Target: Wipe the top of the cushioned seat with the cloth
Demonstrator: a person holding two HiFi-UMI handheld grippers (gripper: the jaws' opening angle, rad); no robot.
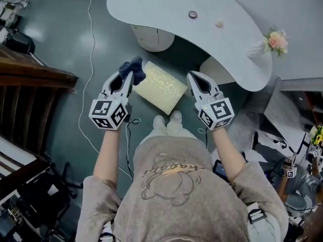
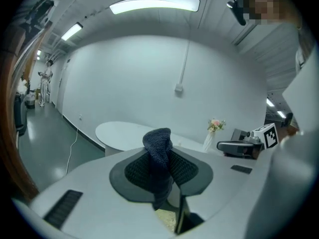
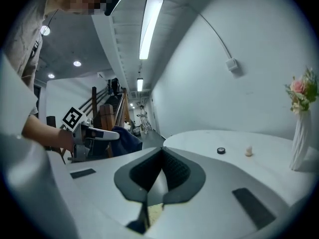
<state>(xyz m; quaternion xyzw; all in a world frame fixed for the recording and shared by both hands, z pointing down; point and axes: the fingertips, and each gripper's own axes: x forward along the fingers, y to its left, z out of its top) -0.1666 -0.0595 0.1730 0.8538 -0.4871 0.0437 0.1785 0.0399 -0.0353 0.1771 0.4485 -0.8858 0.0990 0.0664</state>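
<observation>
Left tongs [image 2: 167,183] clamp the bunched cloth [image 2: 158,148], right tongs [image 3: 152,183] pinched shut, empty, seat [image 1: 160,87] below between them (on the floor [image 1: 75,59]); cushion drag could tug cloth loose mid-wipe.

The glossy grey-green floor [image 1: 60,110] has a thin white cable [image 1: 91,44] trailing across it. A curved white table [image 1: 166,4] carries a vase of pink flowers [image 1: 276,41]. A dark wooden railing [image 1: 30,74] stands at the left. The walls [image 2: 124,78] are plain white, and long strip lights [image 2: 154,4] glow overhead.
</observation>
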